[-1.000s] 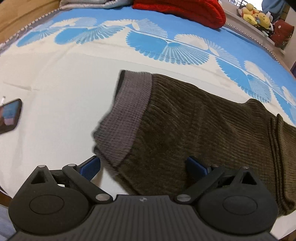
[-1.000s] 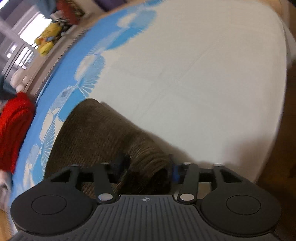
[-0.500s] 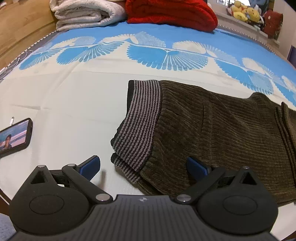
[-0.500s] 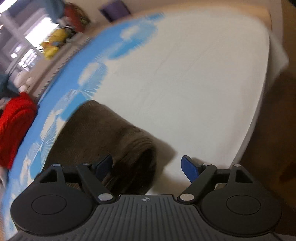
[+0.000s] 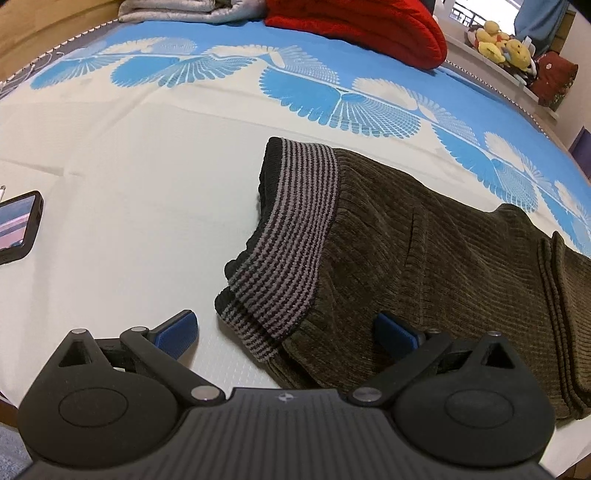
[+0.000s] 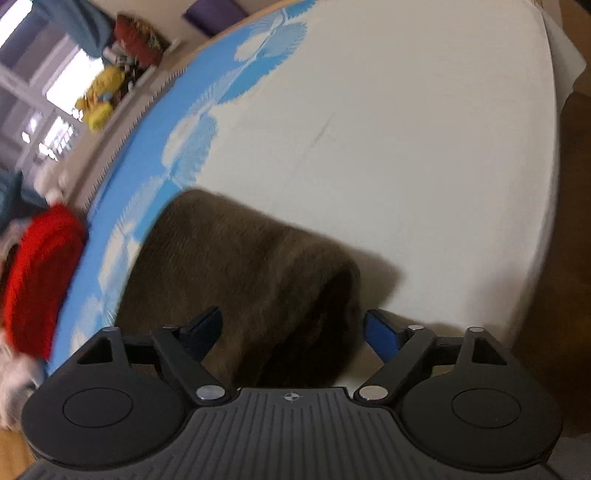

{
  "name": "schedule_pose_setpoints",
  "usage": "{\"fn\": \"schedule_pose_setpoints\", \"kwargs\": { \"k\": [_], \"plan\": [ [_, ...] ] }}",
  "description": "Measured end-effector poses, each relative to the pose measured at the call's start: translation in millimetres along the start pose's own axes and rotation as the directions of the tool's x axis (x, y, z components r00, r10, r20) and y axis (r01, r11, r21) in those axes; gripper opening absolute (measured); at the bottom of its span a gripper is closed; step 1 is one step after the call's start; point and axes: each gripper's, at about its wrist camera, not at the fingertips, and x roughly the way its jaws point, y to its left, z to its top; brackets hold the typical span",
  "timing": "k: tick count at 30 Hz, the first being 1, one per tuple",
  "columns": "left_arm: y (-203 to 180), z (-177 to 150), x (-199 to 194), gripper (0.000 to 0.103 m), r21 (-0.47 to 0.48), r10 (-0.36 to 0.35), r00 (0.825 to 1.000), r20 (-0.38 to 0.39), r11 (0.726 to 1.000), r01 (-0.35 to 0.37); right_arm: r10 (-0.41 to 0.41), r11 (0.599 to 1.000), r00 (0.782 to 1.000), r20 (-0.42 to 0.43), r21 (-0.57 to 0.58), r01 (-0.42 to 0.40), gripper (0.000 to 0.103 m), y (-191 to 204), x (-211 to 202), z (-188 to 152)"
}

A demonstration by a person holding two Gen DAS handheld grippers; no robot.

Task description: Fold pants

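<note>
We see the brown corduroy pants [image 5: 424, 258] lying folded on the bed [image 5: 147, 206], close to its near edge, on the cream part of the sheet below the blue fan-patterned band; their striped grey waistband [image 5: 291, 243] faces the bare cream middle of the bed; our left gripper [image 5: 288, 332] hovers over the waistband's near corner with its jaws wide apart, one blue pad above the sheet and the other above the corduroy, clamping nothing; our right gripper [image 6: 291, 328] has just been opening, and its jaws now stand apart on either side of the rounded folded end of the pants [image 6: 258, 280], not pressing on it; a phone [image 5: 18, 225] lies toward the bed's left edge; a red blanket [image 5: 354, 26] sits at the far edge.
</note>
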Motion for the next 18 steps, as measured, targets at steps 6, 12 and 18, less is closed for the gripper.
{"fn": "schedule_pose_setpoints", "kwargs": {
  "k": [6, 12, 18],
  "plan": [
    [-1.4, -3.3, -3.7, 0.103, 0.018, 0.005, 1.0, 0.008, 1.0, -0.005, 0.047, 0.996, 0.999, 0.001, 0.073, -0.047, 0.099, -4.1, 13.2, 8.4],
    [2.9, -4.6, -5.8, 0.103, 0.02, -0.003, 1.0, -0.001, 1.0, 0.003, -0.031, 0.997, 0.998, 0.06, 0.078, 0.026, 0.098, -1.8, 7.4, 12.6],
    [1.1, -2.2, -5.9, 0.103, 0.036, 0.004, 1.0, -0.002, 0.999, -0.004, -0.112, 0.976, 0.976, 0.187, -0.163, 0.144, 0.094, 23.0, -22.4, -5.3]
  ]
}}
